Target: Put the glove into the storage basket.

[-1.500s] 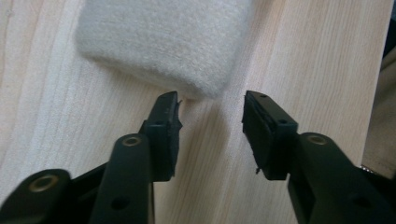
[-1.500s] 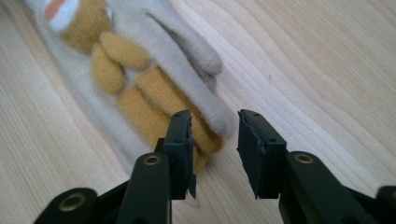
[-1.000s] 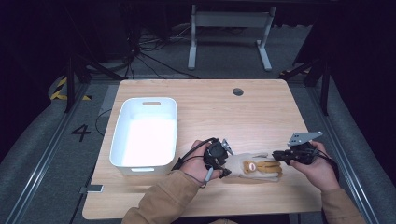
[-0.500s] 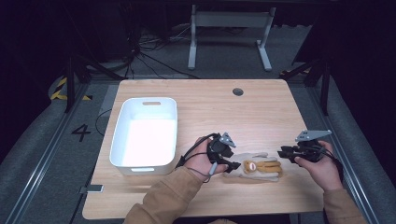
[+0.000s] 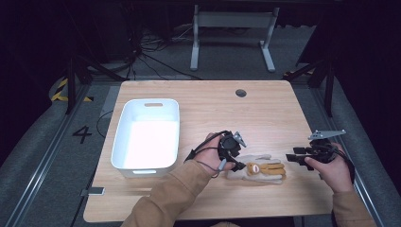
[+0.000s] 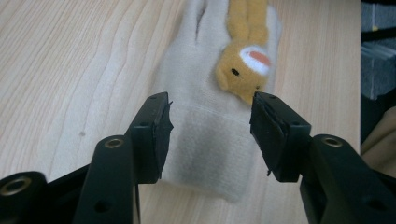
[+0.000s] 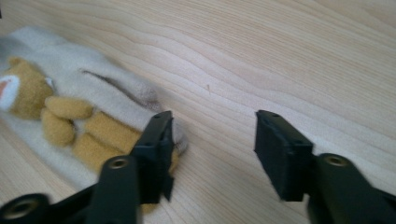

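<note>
Cream glove (image 5: 259, 169) flat on desk (image 5: 203, 101) – left gripper (image 6: 210, 133) jaws just opened, straddling its cuff; right gripper (image 7: 212, 144) jaws just opened, empty – beside its fingertips

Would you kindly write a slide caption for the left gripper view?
Left gripper, jaws open, straddles the cuff of a cream glove with a plush bear on a wooden table.

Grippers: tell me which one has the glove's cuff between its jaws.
The left gripper: its open jaws straddle the cream glove cuff. The right gripper stands open over bare table.
</note>
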### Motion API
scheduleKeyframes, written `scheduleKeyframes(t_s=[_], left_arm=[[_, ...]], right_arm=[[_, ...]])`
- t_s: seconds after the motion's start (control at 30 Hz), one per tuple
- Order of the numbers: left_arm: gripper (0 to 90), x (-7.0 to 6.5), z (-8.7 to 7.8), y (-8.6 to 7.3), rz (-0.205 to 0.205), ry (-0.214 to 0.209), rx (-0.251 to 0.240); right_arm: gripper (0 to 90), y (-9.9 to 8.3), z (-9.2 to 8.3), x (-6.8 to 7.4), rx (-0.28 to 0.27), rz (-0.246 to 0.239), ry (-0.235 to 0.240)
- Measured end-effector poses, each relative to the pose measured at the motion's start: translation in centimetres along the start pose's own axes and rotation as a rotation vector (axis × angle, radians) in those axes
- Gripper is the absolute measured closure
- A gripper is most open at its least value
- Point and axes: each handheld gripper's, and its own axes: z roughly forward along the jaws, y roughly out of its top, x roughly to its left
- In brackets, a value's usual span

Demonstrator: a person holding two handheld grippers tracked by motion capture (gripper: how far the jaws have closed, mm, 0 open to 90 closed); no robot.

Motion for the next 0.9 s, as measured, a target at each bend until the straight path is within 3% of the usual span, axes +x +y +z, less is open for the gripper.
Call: scheduleKeyframes(t_s=[0.13, 0.23, 0.27, 0.43, 0.5, 0.67, 0.73, 0.8, 0.9], left_arm=[[43.7, 0.2, 0.5, 0.4, -0.001, -0.016, -0.009], [38.0, 0.1, 1.3, 0.6, 0.056, -0.065, 0.003], [38.0, 0.1, 1.5, 0.6, 0.049, -0.076, 0.004], [37.1, 0.1, 2.2, 0.7, 0.061, -0.074, 0.018], [35.7, 0.1, 2.7, 0.6, 0.073, -0.06, 0.051], [32.6, 0.1, 3.4, 0.5, 0.076, -0.063, 0.063], [29.8, 0.0, 3.7, 0.5, 0.091, -0.05, 0.073], [27.3, -0.1, 4.0, 0.6, 0.146, -0.036, 0.073], [26.2, -0.2, 4.2, 0.7, 0.149, -0.031, 0.069]], right_arm=[[35.4, -0.1, -0.1, -0.2, 0.002, -0.017, -0.007], [34.8, -0.2, 0.0, -0.4, 0.034, -0.023, -0.01], [34.2, -0.3, 0.0, -0.6, 0.039, -0.014, -0.004], [33.1, -0.6, 0.4, -1.0, 0.058, -0.002, 0.008], [36.1, -0.6, 0.3, -1.1, 0.041, -0.002, 0.029], [36.6, -0.5, 0.0, -1.0, 0.01, -0.012, 0.043], [36.6, -0.5, 0.0, -0.9, -0.001, -0.009, 0.044], [36.5, -0.5, 0.1, -0.9, 0.002, -0.015, 0.051], [36.5, -0.5, 0.2, -0.9, 0.003, -0.015, 0.059]])
